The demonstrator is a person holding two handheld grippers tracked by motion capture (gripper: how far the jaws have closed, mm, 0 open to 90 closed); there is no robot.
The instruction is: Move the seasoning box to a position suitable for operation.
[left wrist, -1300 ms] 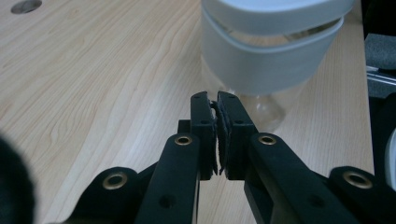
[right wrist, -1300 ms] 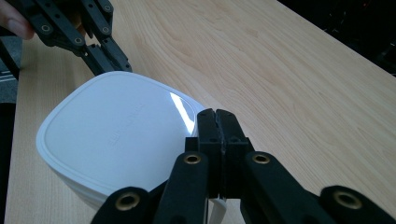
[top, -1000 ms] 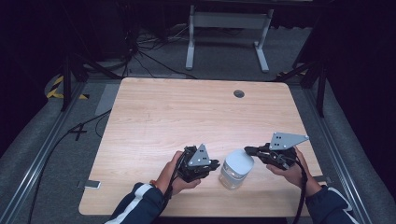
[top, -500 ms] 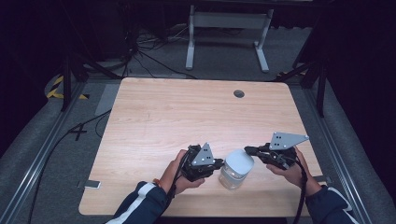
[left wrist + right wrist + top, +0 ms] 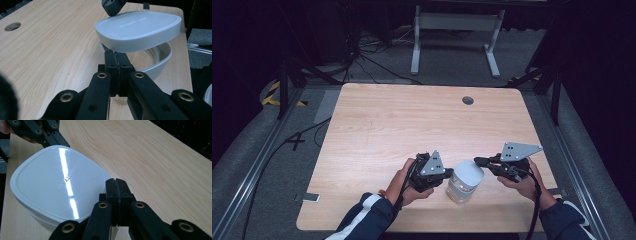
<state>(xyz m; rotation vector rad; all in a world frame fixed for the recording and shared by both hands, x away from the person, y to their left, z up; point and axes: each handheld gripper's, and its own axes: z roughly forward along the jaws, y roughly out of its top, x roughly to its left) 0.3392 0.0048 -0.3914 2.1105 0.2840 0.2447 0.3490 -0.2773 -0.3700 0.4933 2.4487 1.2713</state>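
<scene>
Clear container (image 5: 460, 189), near bench (image 5: 377, 125) front edge: white lid (image 5: 138, 28) raised and tilted off the rim. Left gripper (image 5: 447, 176) fingers pinch rim; right gripper (image 5: 477, 161) fingers pinch lid edge. Lift lid evenly, steadying the container

**Around the workspace**

We see a light wooden table (image 5: 377, 125) with rounded corners and a round cable hole (image 5: 468, 100) near its far edge. Beyond it stands a white metal frame (image 5: 455, 35) on the grey floor, and dark cables (image 5: 372, 62) lie tangled to the left of the frame. We notice yellow-and-black tape (image 5: 274, 92) on the floor at far left. Just off the table's near left corner lies a small flat silver-edged object (image 5: 310, 198); we cannot tell what it is.
</scene>
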